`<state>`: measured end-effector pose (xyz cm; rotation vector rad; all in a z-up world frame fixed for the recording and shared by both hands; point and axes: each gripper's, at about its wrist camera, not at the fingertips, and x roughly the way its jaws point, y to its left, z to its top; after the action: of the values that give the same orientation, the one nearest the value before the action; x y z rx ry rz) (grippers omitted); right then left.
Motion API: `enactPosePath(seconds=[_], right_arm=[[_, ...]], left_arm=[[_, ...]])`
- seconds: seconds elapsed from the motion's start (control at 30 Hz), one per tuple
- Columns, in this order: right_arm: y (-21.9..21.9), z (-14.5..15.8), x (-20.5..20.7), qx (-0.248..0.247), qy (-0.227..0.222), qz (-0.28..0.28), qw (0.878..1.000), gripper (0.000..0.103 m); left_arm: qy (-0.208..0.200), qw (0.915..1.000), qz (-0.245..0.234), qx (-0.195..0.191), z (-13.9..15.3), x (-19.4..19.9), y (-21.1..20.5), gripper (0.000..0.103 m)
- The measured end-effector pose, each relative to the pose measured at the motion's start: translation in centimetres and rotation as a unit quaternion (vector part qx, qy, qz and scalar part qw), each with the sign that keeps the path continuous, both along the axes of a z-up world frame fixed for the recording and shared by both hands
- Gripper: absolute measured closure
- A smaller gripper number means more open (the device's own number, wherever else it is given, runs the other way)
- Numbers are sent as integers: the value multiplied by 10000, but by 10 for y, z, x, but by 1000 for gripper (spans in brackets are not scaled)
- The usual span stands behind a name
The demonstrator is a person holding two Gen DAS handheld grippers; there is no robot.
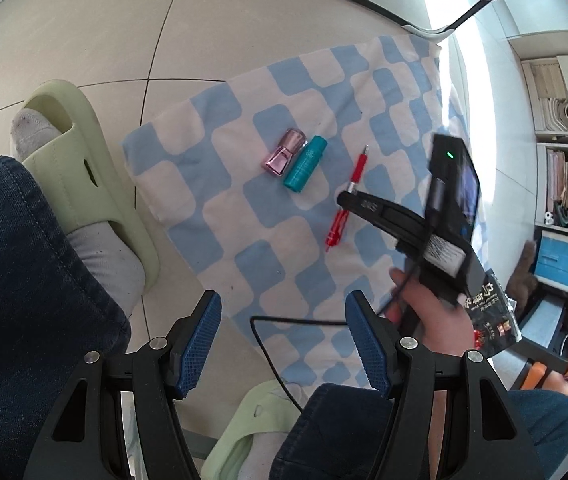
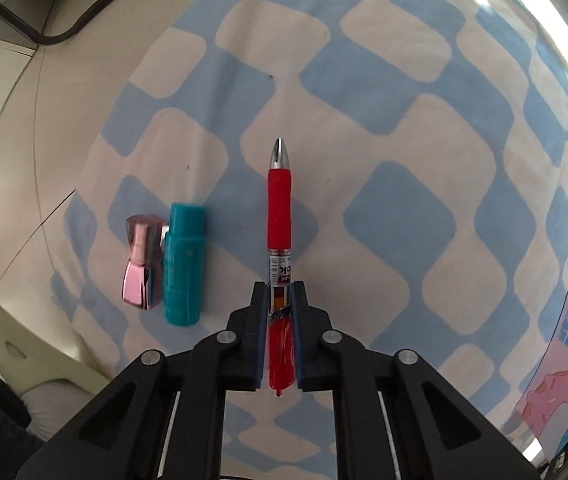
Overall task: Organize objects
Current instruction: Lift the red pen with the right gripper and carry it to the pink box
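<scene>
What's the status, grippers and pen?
Right gripper shut on red pen. Left gripper open, empty. Pink bottle and teal tube left of pen, apart from it.

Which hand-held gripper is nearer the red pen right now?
Right. The right hand-held gripper is shut on the red pen, gripping its rear half. The left hand-held gripper hangs open, well back from the pen, near the cloth's edge.

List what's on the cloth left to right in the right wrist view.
Pink bottle → teal tube → red pen, clamped in the right gripper → pink box at the far right edge.
</scene>
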<state>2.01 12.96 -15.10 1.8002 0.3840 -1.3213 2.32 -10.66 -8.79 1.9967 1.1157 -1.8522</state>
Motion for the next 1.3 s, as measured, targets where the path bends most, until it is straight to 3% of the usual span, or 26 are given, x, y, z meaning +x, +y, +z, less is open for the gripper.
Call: enactPosePath(seconds=[0.1,0.17,0.23,0.4,0.53,0.63,0.7,0.73,0.77,0.83,0.97,1.07,1.17,1.3], right_arm=[[33,25,-2,-470,-268,-186,9984,91],[54,46,2,-955,-478,-251,9940,91],[73,71,11,-1376,-614,-271,9882,91],[116,114,39,-2038,-907,-360,9741,91],[138,147,53,-2545,-976,-260,9618,91],[147,160,61,-2726,-1001,-265,9566,91],[150,166,64,-2846,-1038,-293,9526,91],[151,170,64,-2931,-1037,-306,9499,91],[153,173,64,-2980,-992,-312,9489,91],[157,178,65,-3053,-917,-317,9473,91],[158,178,64,-3059,-964,-471,9460,87],[157,174,68,-2827,-837,-372,9548,75],[159,171,71,-2894,-736,-338,9538,74],[161,171,67,-2899,-660,-382,9540,74]], left_arm=[[48,9985,473,278,0,9,-13,40],[345,9939,848,619,2,14,-22,40],[601,9909,915,785,9,14,-24,40],[964,9897,73,1058,22,-2,8,40],[1050,9910,-460,690,30,1,27,40],[1073,9909,-587,555,31,1,29,40],[1160,9895,-577,635,36,5,33,56],[1165,9890,-598,682,38,6,35,77],[1182,9895,-649,525,42,7,37,88],[1225,9894,-726,296,50,11,38,92],[1282,9898,-501,373,53,20,33,94],[1331,9906,-214,223,59,25,21,95],[1366,9901,-30,310,65,28,15,95],[1380,9899,-148,284,66,26,22,95]])
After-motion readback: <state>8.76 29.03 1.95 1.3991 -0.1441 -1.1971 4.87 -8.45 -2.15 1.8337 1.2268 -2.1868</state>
